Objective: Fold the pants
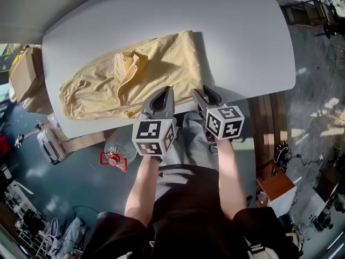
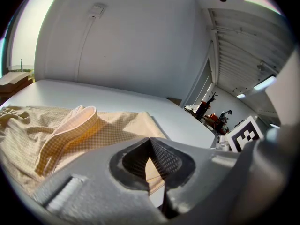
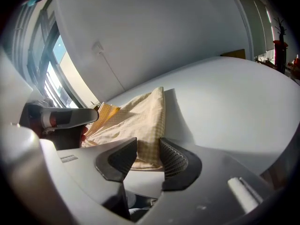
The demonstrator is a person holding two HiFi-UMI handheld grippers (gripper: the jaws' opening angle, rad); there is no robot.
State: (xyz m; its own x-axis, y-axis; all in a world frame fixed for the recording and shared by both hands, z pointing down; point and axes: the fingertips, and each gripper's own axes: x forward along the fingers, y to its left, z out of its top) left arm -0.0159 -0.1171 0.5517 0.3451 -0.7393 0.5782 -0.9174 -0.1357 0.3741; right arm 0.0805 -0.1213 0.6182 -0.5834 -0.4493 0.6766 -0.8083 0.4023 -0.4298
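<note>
- The pants [image 1: 140, 74] lie spread flat on the grey table [image 1: 237, 42], in the left and middle part of the head view. Their lower edge runs close to the table edge that is nearest to you.
- Your left gripper [image 1: 164, 90] is over that near edge of the pants. In the left gripper view its jaws [image 2: 150, 139] meet at the tips, and I see no cloth caught between them. The pants [image 2: 56, 130] lie just behind.
- Your right gripper [image 1: 205, 93] is beside it, at the right corner of the pants. Its jaws [image 3: 147, 146] stand partly apart. The corner of the pants [image 3: 136, 116] shows in the gap, but the pads do not press on it.
- A bottle [image 1: 113, 156] with a red cap stands on the floor, lower left.
</note>
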